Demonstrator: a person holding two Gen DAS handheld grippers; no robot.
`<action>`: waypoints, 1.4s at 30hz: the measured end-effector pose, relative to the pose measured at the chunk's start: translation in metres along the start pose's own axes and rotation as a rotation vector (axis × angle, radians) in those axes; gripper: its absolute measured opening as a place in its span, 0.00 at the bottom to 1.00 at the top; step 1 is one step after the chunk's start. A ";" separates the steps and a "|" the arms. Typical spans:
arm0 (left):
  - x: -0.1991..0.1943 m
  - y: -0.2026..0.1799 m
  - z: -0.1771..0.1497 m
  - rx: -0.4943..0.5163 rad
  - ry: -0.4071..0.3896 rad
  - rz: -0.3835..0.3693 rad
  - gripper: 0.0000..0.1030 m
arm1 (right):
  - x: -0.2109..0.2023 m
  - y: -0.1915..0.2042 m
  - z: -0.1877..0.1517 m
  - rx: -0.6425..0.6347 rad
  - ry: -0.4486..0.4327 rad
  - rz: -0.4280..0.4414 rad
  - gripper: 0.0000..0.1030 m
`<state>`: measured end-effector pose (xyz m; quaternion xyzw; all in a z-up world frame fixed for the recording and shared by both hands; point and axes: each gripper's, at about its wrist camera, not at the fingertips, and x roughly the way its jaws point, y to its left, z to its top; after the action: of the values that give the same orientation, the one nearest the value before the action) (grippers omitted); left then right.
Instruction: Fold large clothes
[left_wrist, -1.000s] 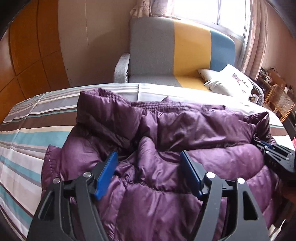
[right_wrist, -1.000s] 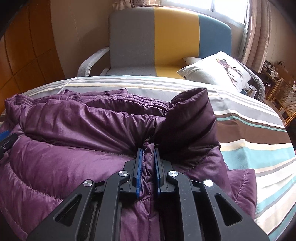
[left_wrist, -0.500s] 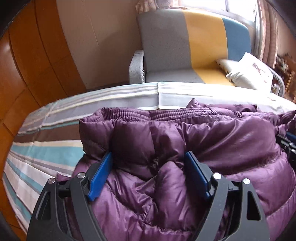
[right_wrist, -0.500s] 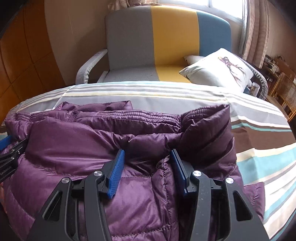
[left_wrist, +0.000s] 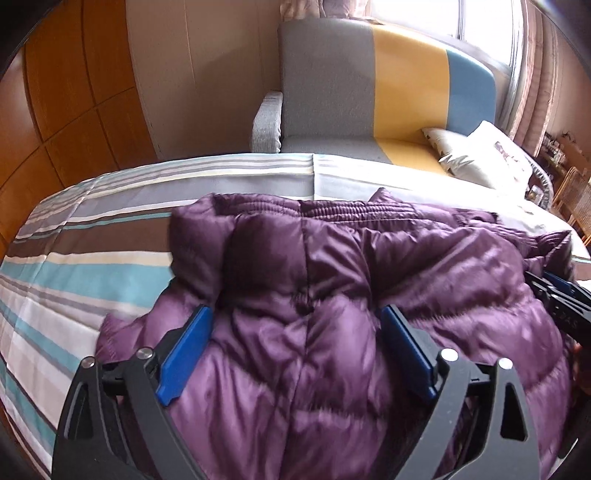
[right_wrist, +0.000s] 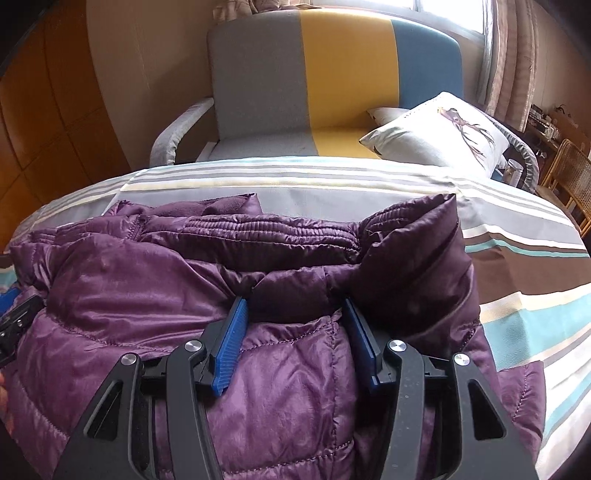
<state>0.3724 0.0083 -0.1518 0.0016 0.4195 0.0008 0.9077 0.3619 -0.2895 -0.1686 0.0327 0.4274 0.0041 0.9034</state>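
Left wrist: my left claw (left_wrist: 295, 347) spread wide, jaws just opening, jacket (left_wrist: 332, 280) between, unpinched. Right claw (right_wrist: 295, 332) likewise just opening, released. Risk: puffy fold springs back, slides off bed (left_wrist: 92, 236).

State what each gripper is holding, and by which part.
Nothing. The left gripper and right gripper, jaws just opened, straddle the purple puffer jacket without pinching it.

No readable text, labels or numbers; faint marking on other gripper (left_wrist: 565, 306) illegible.

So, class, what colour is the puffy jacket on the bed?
Purple jacket, clearest in the right wrist view.
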 end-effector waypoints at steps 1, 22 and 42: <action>-0.008 0.003 -0.004 -0.006 -0.009 -0.004 0.92 | -0.006 0.000 0.000 0.000 0.002 0.001 0.58; -0.090 0.106 -0.126 -0.314 -0.026 -0.058 0.86 | -0.149 0.064 -0.104 -0.106 -0.141 0.217 0.23; -0.059 0.096 -0.123 -0.379 0.002 -0.180 0.70 | -0.097 0.082 -0.132 -0.123 -0.048 0.149 0.19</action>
<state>0.2404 0.1040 -0.1856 -0.2066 0.4112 -0.0012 0.8878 0.2005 -0.2039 -0.1723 0.0088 0.4009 0.0966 0.9110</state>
